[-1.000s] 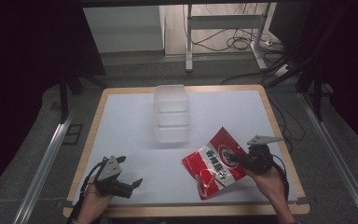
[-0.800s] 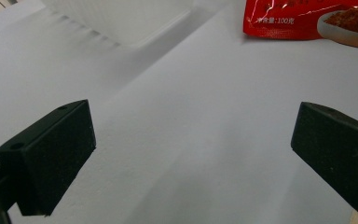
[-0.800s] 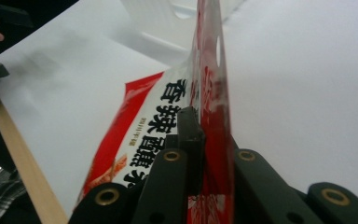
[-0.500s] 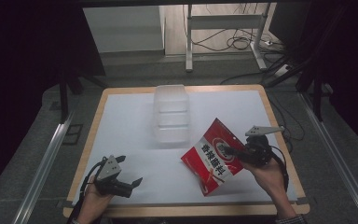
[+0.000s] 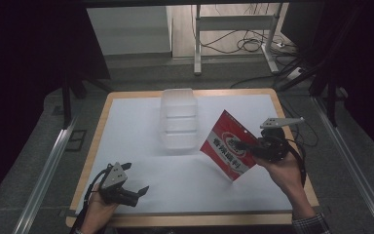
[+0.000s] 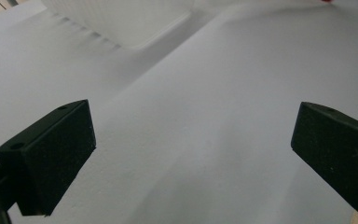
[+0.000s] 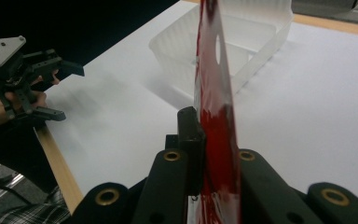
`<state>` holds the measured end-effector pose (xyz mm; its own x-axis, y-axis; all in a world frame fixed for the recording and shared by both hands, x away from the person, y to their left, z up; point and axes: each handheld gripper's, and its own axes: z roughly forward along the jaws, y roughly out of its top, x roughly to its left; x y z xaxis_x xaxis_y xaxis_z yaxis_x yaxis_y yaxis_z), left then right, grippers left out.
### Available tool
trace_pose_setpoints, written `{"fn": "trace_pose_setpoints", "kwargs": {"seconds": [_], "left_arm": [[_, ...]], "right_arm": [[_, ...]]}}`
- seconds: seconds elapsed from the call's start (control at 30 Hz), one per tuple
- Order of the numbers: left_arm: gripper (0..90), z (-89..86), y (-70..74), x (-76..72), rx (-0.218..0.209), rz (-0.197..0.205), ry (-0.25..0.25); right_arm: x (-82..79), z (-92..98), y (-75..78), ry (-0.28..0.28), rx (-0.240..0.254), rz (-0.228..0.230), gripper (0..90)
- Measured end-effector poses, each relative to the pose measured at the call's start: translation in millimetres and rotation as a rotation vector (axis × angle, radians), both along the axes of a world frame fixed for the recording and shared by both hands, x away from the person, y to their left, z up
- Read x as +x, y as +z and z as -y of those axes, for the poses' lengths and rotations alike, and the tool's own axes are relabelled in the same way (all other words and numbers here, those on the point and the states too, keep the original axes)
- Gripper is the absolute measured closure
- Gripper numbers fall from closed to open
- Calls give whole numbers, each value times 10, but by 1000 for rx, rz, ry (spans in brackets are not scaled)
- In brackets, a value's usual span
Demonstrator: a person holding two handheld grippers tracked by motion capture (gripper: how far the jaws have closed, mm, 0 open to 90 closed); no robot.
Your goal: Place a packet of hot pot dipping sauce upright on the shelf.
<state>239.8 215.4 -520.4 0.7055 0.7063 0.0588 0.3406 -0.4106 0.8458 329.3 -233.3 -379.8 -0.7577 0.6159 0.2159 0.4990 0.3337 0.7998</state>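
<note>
From above, the right gripper [image 5: 246,145] pinches a red packet [image 5: 229,145] aloft, right of the clear tray [image 5: 178,119]; the left gripper [image 5: 137,179] rests near-left. Its own view shows its jaws wide, empty. Right gripper view: packet [image 7: 214,88] clamped by one edge; it could slip or swing wide of the tray [image 7: 261,44].

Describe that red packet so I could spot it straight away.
Start at the white-topped table. To the right of the clear plastic tray at its middle, the right gripper holds the red packet up off the surface. It is flat and glossy, and the one red thing there.
</note>
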Motion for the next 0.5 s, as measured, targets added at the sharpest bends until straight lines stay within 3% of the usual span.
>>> {"fn": "trace_pose_setpoints", "kwargs": {"seconds": [0.27, 0.5], "left_arm": [[0, -3, 1, 2, 2, 0, -3], [0, -10, 1, 7, -5, -3, -4]], "right_arm": [[131, 32, 98, -47, -36, 34, 874], [258, 80, 175, -62, -14, 22, 874]]}}
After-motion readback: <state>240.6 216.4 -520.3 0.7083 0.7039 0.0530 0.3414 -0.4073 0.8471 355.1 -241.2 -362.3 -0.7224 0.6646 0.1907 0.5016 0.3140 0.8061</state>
